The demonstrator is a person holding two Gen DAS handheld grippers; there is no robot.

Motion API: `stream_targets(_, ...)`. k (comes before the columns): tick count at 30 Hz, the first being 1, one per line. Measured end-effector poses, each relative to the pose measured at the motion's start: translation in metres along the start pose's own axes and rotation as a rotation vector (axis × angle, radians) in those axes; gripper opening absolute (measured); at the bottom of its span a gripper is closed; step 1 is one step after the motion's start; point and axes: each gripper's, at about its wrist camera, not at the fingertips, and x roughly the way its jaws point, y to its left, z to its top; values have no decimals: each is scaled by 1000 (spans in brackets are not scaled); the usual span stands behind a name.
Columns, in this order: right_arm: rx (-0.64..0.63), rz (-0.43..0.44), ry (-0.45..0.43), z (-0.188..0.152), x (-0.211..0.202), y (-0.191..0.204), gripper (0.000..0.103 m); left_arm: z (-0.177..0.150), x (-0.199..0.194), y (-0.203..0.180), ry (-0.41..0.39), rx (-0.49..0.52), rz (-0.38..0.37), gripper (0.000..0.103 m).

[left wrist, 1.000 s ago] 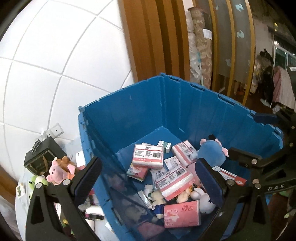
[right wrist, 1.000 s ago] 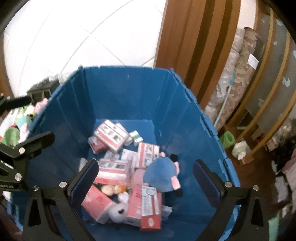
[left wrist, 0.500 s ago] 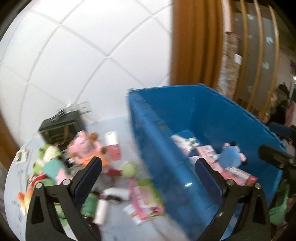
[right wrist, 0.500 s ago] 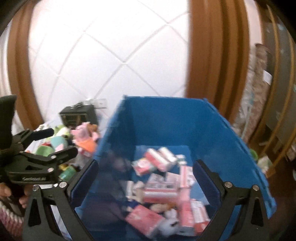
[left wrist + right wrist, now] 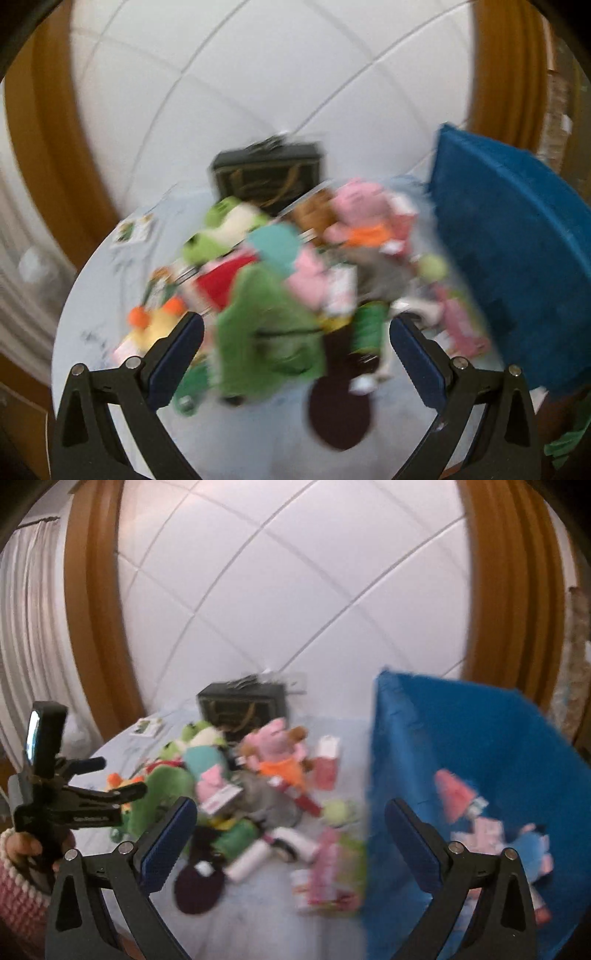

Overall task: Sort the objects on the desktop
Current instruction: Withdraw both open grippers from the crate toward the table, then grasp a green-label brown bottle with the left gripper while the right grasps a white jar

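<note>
A heap of plush toys and small packs lies on the pale round table (image 5: 92, 332). In the blurred left wrist view a green plush (image 5: 266, 332) sits just ahead of my left gripper (image 5: 293, 354), which is open and empty. A pink pig plush in orange (image 5: 277, 749) lies at the back of the heap. My right gripper (image 5: 290, 838) is open and empty, hanging over a white bottle (image 5: 251, 856) and a dark round object (image 5: 199, 886). The blue crate (image 5: 480, 738) stands at the right, with pink packs and a blue plush (image 5: 528, 849) inside.
A black box (image 5: 240, 705) stands at the back of the table against the white panelled wall. The left gripper, held by a hand in a pink knitted sleeve (image 5: 18, 886), shows at the left of the right wrist view. Wooden frames flank the wall.
Both grippers have swung left, away from over the blue crate, and now face the heap of toys on the table. Both stay open and empty.
</note>
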Motion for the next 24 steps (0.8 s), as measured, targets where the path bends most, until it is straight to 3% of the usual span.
stream_targets(4,33,4,61,-33,51,28,103,-30,19,49,44,8,43,102)
stream_targets(9,142,-9,110,-86,99,39,103,-51,41,59,62,50,27,102)
stream_targets(18,254,-170,204,-143,105,11,103,-67,72,-3,108,64,-150,102)
stream_targets(24,234,-131,304,-164,114,-11,103,-70,105,-58,118,60,-208,96)
